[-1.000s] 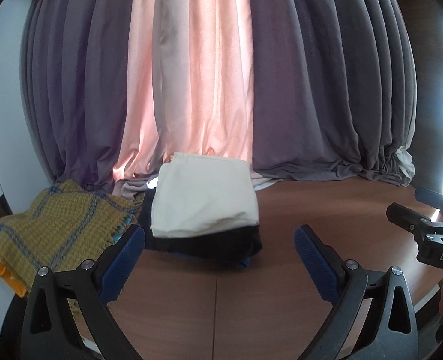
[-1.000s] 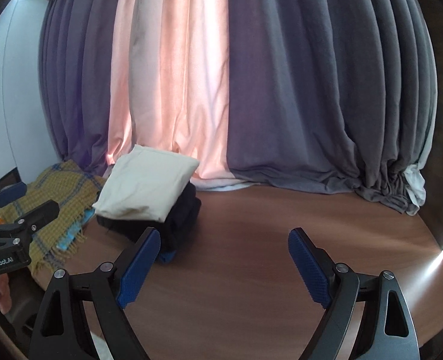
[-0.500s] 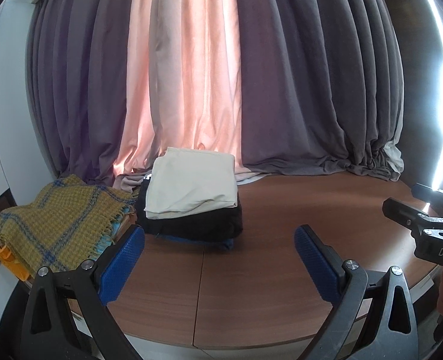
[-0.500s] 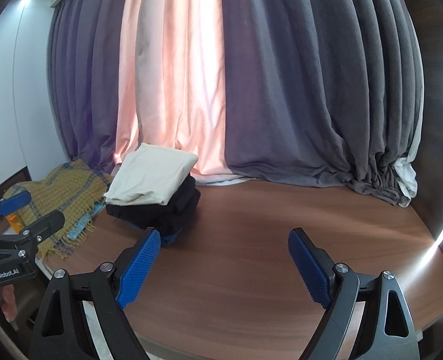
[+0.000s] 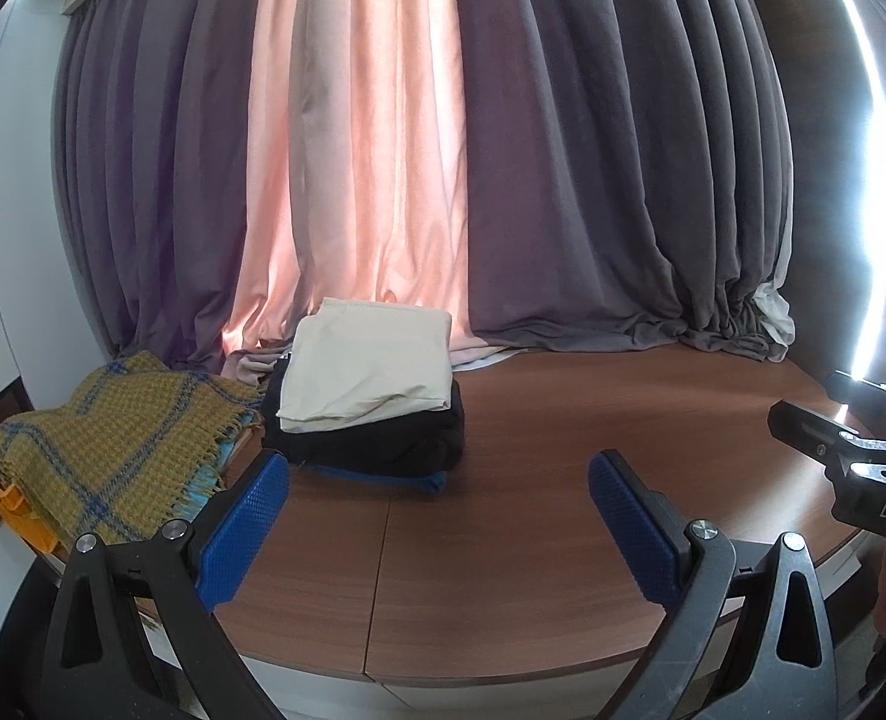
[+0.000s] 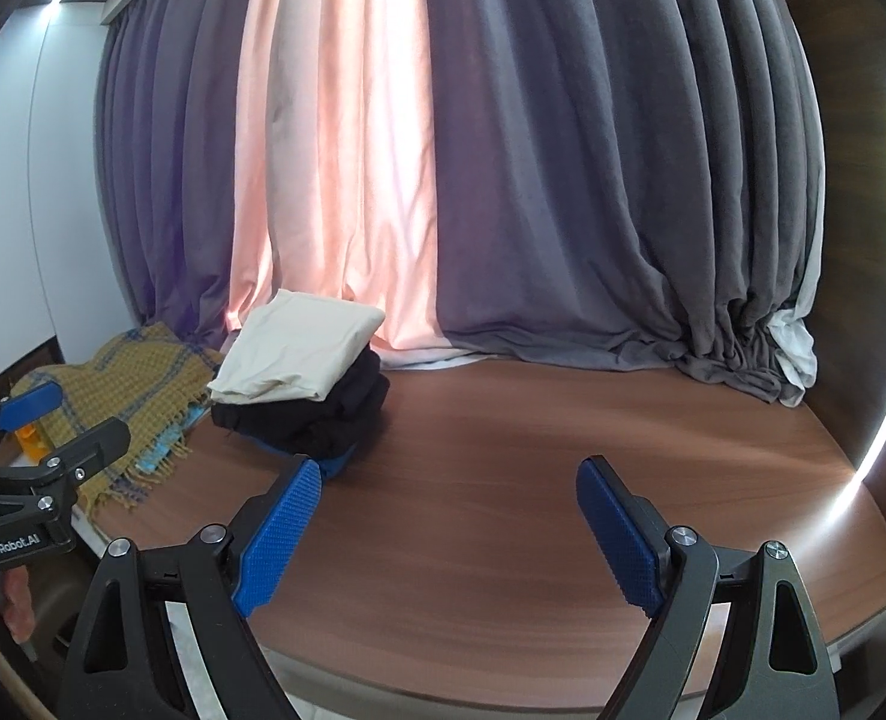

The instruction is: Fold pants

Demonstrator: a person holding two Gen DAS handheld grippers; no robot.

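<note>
Both grippers, left gripper [image 5: 440,516] and right gripper [image 6: 448,519], fingers released and empty, have backed away from the cream folded pants [image 5: 368,369] stacked on dark folded clothes [image 5: 377,441] at the far left of the brown wooden desk [image 5: 532,540], so folding looks done.

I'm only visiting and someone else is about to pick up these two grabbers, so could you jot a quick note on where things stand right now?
Left gripper: open, empty, above the table's near edge.
Right gripper: open, empty, alongside it.
Job's things: a folded stack at the back left of the wooden table, cream pants on top, black garment under them, something blue at the bottom.
Beside the stack: a yellow plaid blanket.
Done: the stack looks neatly folded.
Left: no unfolded pants in view; check for more.
</note>
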